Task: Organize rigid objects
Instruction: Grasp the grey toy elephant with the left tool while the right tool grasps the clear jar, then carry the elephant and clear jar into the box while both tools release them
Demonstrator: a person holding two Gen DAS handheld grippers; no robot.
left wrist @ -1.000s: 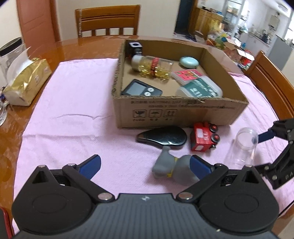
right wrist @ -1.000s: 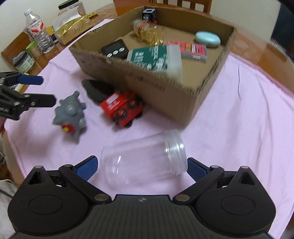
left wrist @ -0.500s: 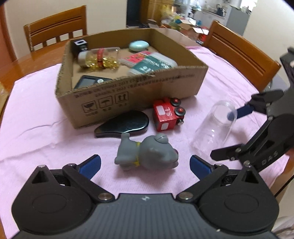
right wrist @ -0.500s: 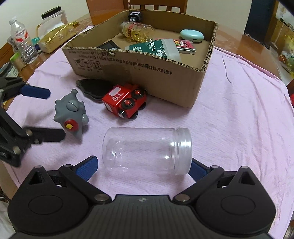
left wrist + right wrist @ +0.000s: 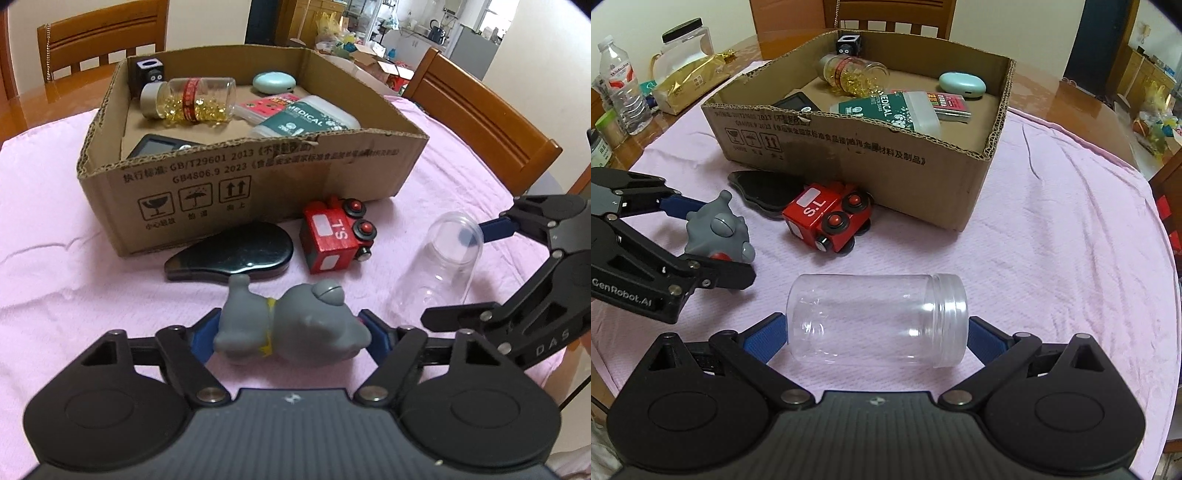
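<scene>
A grey toy animal [image 5: 291,328] lies on the pink cloth between the blue pads of my left gripper [image 5: 288,336], which is shut on it; it also shows in the right wrist view [image 5: 718,236]. A clear plastic jar [image 5: 877,319] lies on its side between the pads of my right gripper [image 5: 877,334], which is shut on it end to end; it shows too in the left wrist view [image 5: 437,269]. A red toy train [image 5: 336,234] and a flat black object [image 5: 231,254] lie in front of the cardboard box [image 5: 258,181].
The box holds a pill bottle [image 5: 188,98], a green medical container [image 5: 306,120], a teal case [image 5: 274,82], a black cube and a black device. Wooden chairs [image 5: 480,122] stand around the table. A water bottle [image 5: 622,92], a gold bag and a jar stand at the far left.
Both grippers have moved in and closed: the left onto the grey toy, the right onto the clear jar. The left view has dropped lower and nearer the toy.
</scene>
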